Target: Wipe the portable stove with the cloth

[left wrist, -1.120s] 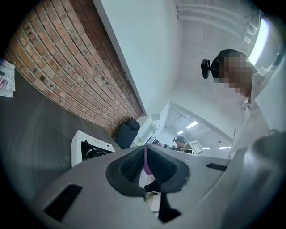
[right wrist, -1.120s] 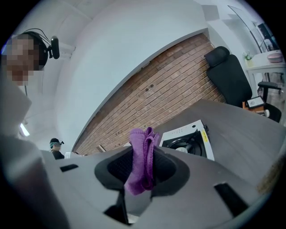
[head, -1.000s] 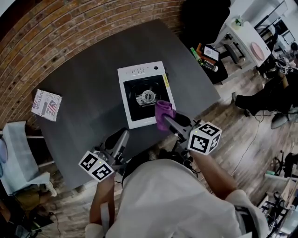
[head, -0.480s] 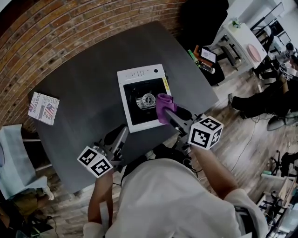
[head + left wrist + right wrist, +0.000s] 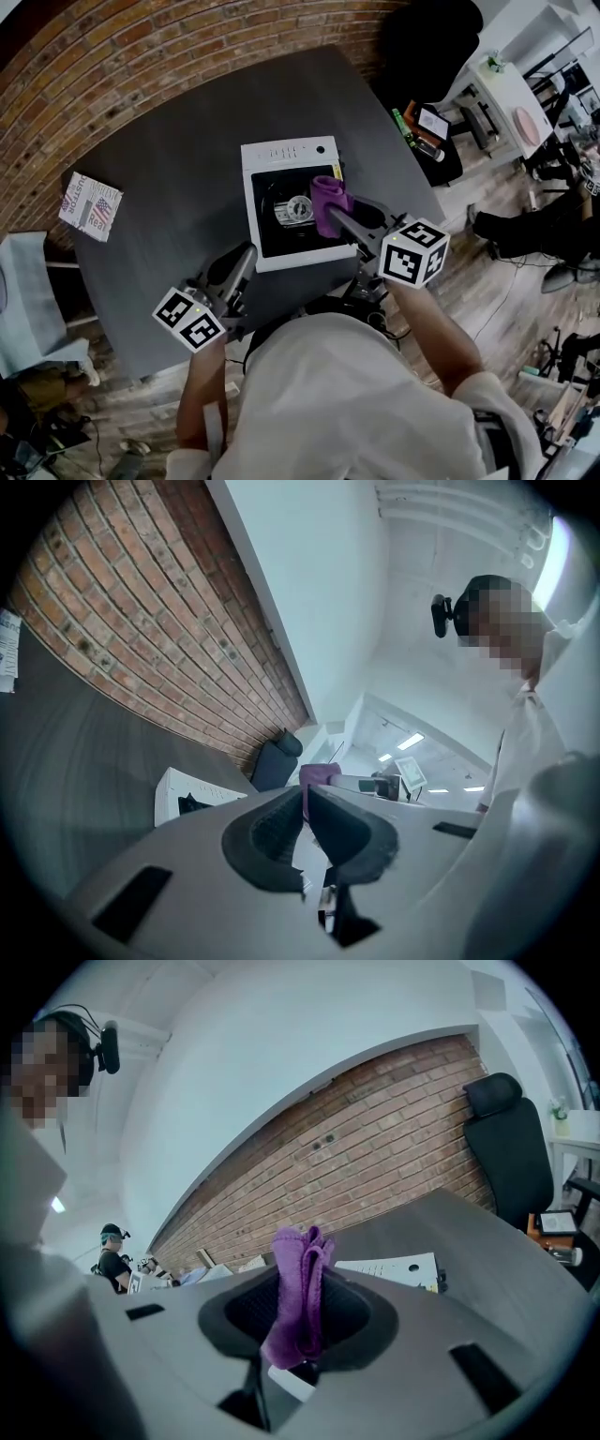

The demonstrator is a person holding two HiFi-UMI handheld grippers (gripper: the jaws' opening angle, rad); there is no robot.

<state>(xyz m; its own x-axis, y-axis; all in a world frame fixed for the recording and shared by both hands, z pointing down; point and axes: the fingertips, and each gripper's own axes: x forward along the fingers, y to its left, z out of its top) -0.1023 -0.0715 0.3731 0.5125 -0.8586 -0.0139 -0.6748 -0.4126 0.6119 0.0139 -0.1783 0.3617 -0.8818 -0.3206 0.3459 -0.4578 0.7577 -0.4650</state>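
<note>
Right gripper [image 5: 336, 217] is clamped tight on the purple cloth [image 5: 327, 199]. The cloth is bunched up over the right side of the stove [image 5: 281, 155], just beside the burner [image 5: 298, 208]. The stove sits mid-way on the dark table [image 5: 159, 159]. Left gripper [image 5: 242, 262] hangs near the table's front edge, jaws pressed together with nothing in them.

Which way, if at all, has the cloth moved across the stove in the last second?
Yes. The cloth went from the stove's near edge up to beside the burner.
</note>
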